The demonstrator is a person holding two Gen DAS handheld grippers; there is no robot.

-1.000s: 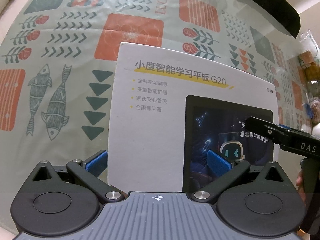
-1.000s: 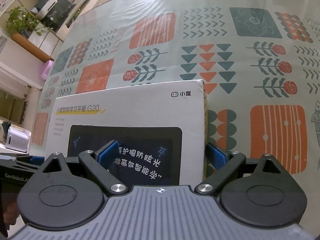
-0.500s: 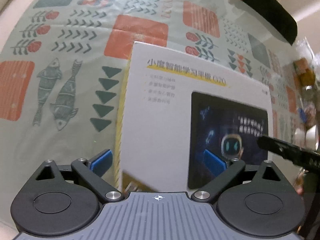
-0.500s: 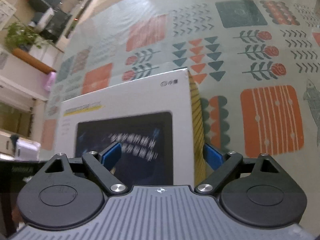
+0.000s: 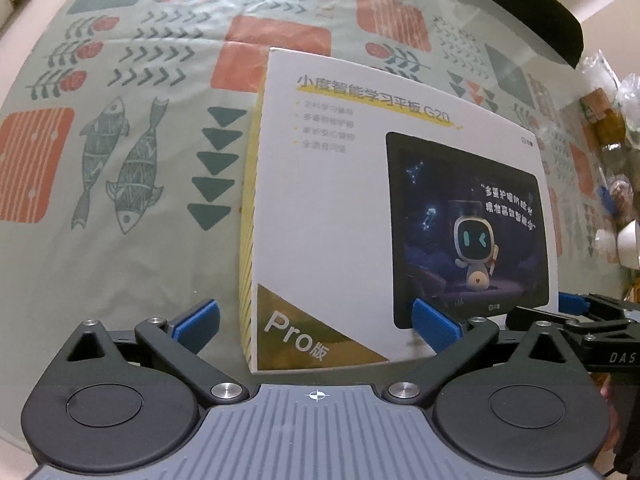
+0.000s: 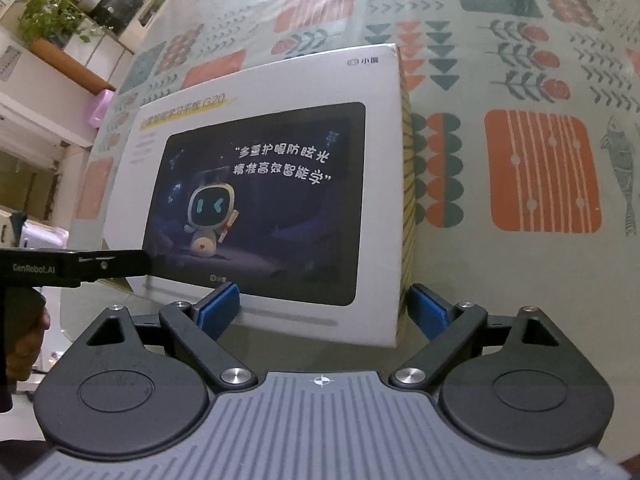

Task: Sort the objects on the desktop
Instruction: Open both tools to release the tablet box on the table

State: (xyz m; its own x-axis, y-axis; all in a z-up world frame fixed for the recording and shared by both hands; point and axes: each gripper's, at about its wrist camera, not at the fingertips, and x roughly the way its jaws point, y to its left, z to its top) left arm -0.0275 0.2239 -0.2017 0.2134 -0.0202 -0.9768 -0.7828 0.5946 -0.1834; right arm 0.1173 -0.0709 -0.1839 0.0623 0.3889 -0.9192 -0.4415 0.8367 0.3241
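A flat white tablet box (image 5: 332,208) with a printed tablet screen, a gold "Pro" corner and yellow sides lies on the patterned tablecloth; it also shows in the right wrist view (image 6: 280,184). My left gripper (image 5: 316,322) is open at the box's near left corner, its fingers either side of that corner without squeezing it. My right gripper (image 6: 324,306) is open at the box's near right corner, likewise straddling it. Each gripper shows at the edge of the other's view.
The tablecloth (image 5: 120,160) has fish, flower and triangle prints. Bags and bowls crowd the table's right side (image 5: 616,184). A plant on a cabinet (image 6: 44,24) and a pink item (image 6: 100,108) stand beyond the table's far left edge.
Both grippers have drawn back toward me along the box, from over its middle to its near corners. The box's near edge and "Pro" corner have come into view. Jaws stayed open.
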